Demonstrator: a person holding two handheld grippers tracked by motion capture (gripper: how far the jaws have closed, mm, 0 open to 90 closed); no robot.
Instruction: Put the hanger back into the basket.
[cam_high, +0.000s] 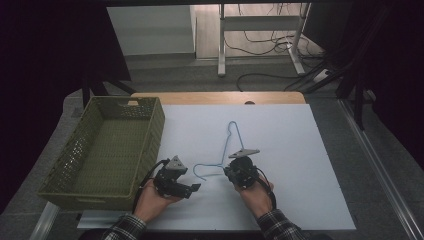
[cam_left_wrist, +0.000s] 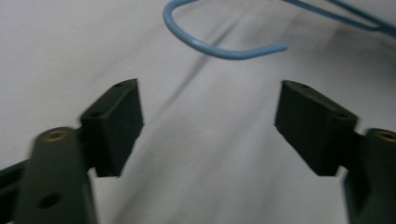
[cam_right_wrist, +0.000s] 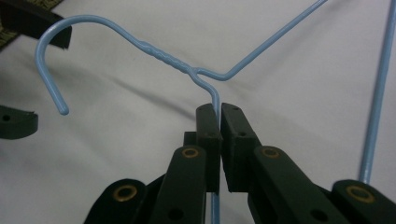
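Observation:
A light blue wire hanger (cam_high: 227, 145) lies on the white table top, its hook (cam_high: 200, 171) pointing toward the person's left. My right gripper (cam_high: 232, 171) is shut on the hanger's wire (cam_right_wrist: 215, 103) just below the twisted neck (cam_right_wrist: 163, 56). My left gripper (cam_high: 195, 187) stands open a short way left of the hook, its jaws wide apart with nothing between them. In the left gripper view the hook (cam_left_wrist: 219, 49) curves just ahead of the jaws, above bare table. The left gripper's fingers (cam_right_wrist: 18, 122) appear at the left edge of the right gripper view.
An olive green plastic basket (cam_high: 90, 180) stands on the table's left side, close to my left hand. The white sheet (cam_high: 300, 175) covers most of the wooden table (cam_high: 215, 97). Cables and a desk frame (cam_high: 260, 40) lie on the floor beyond.

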